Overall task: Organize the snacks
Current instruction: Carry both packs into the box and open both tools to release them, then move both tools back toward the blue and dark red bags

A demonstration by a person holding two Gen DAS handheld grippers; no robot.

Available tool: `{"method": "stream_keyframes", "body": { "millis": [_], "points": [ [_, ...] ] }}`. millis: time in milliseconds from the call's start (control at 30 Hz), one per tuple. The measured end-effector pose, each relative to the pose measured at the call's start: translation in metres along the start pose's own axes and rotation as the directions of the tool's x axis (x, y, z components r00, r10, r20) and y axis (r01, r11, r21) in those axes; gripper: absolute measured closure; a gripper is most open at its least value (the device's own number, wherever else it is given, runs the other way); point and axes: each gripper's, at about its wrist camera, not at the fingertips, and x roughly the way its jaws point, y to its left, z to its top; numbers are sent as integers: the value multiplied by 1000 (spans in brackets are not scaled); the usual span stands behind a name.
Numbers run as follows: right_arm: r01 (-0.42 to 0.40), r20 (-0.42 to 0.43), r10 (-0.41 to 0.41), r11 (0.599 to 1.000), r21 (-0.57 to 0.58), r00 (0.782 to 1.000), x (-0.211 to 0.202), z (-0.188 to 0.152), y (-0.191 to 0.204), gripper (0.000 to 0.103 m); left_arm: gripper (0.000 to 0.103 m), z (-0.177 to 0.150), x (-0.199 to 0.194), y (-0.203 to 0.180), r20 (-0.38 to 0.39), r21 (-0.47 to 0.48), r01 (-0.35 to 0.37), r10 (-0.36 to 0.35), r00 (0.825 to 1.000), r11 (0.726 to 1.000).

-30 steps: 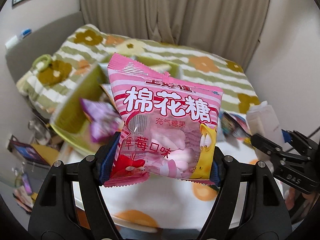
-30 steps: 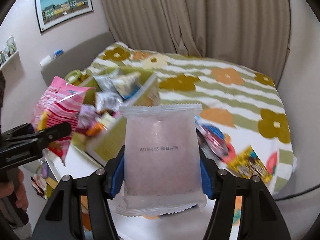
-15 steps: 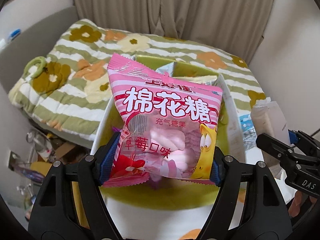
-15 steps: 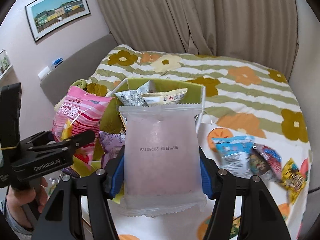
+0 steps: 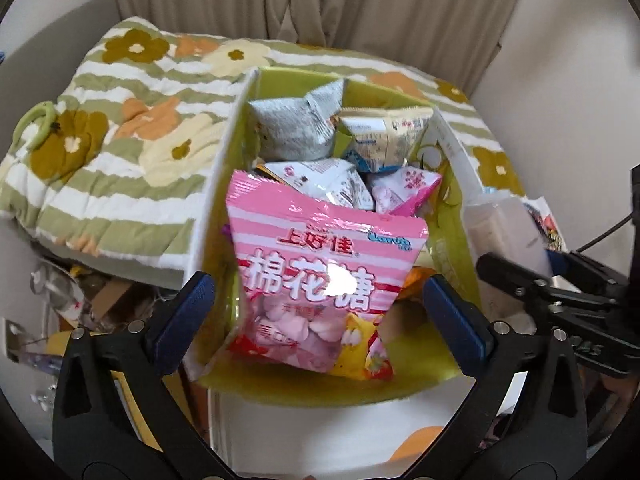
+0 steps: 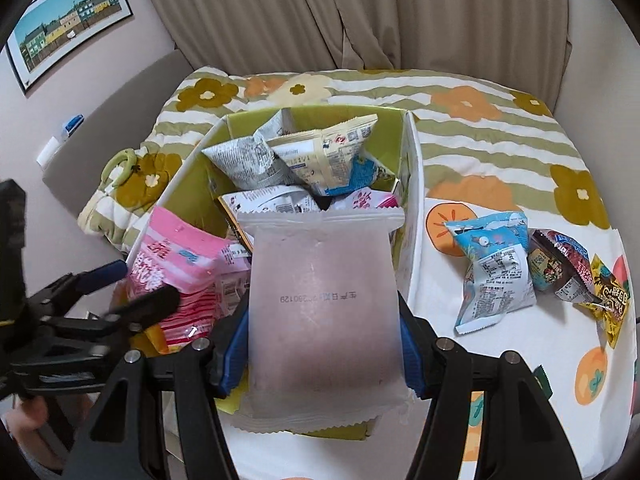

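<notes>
We judge the frosted pouch [image 6: 322, 308] light, soft and slippery, best pinched by its flat sides as our right gripper [image 6: 320, 344] does now, while our left gripper [image 5: 320, 312] is opening off the pink marshmallow bag [image 5: 316, 280] over the green box [image 5: 224, 184].

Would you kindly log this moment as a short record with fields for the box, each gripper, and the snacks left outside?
box: green-lined box, already holding several packets
left gripper: jaws opening; pink bag between them, pads clear of it, in the box
right gripper: shut on pale packet, over the box's near edge
left outside: blue packet and two darker packets on the tablecloth
</notes>
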Motion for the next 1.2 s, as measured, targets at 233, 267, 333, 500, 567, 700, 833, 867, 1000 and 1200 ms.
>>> {"method": "stream_keyframes", "body": {
  "millis": [233,267,333,500,567,700,833,867,1000,1200],
  "points": [
    [-51,-21,51,999,14,998,9,-1,9,44,0,-5,-24,6,34,-29,3,-2,999,1000],
    [-62,-30,63,998,18,998,12,-1,10,44,0,-6,-25,6,37,-27,-3,4,999,1000],
    [-81,-18,81,997,21,997,13,-2,11,40,0,-8,-27,9,41,-28,-18,19,999,999],
    [-91,7,91,996,17,996,10,-5,10,20,0,-16,-22,16,21,-63,-13,14,1000,998],
    [-87,-1,87,996,33,996,10,-9,6,20,0,-20,-20,16,9,-57,-16,16,1000,998],
    [-87,7,87,995,53,996,5,-9,5,20,0,-23,-23,13,12,-41,-12,12,1000,999],
    [-78,44,76,996,50,996,-8,-9,7,20,0,-20,-33,8,39,-19,2,-1,999,1000],
    [-77,55,74,996,52,996,-11,-9,7,20,0,-19,-36,6,45,-14,4,-3,999,1000],
    [-75,95,69,995,61,993,-25,-8,8,20,0,-16,-48,-1,78,16,16,-18,997,1000],
    [-54,148,42,996,73,988,-50,-12,9,20,0,-11,-61,-15,101,51,37,-42,994,998]
  ]
}}
